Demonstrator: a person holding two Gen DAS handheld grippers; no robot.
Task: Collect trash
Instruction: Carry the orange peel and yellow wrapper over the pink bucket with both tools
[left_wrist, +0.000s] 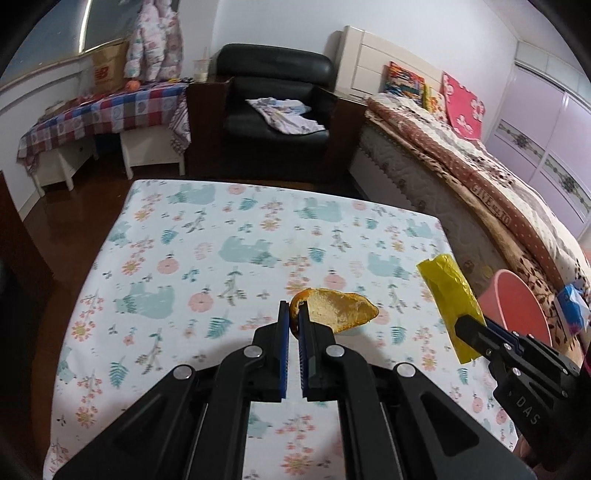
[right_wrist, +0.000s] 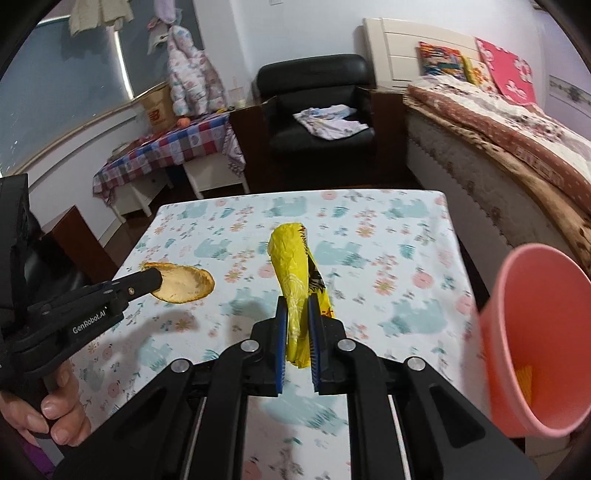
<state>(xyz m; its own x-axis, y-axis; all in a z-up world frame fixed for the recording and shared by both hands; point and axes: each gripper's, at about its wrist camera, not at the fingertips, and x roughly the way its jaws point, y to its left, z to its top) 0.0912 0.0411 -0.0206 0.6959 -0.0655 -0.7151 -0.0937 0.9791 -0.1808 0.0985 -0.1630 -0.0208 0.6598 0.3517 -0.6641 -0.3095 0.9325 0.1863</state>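
The left gripper (left_wrist: 293, 314) is clenched on an orange peel (left_wrist: 340, 308), a curved piece with pale, pithy inside facing up and a bright orange rim; the blue pads pinch its near left end, and the rest juts forward and to the right of the fingertips, lifted clear above the table's (left_wrist: 177, 258) floral cloth, over its near middle. In the right wrist view the same peel (right_wrist: 184, 284) hangs above the table's left edge. Further right, the right gripper (right_wrist: 297, 314) grasps a crumpled yellow wrapper (right_wrist: 291, 266) with dark print on one side; it stands up out of the jaws and leans away, above the table's middle. Beyond the table's right edge sits a pink bin (right_wrist: 532, 332), something yellow inside.
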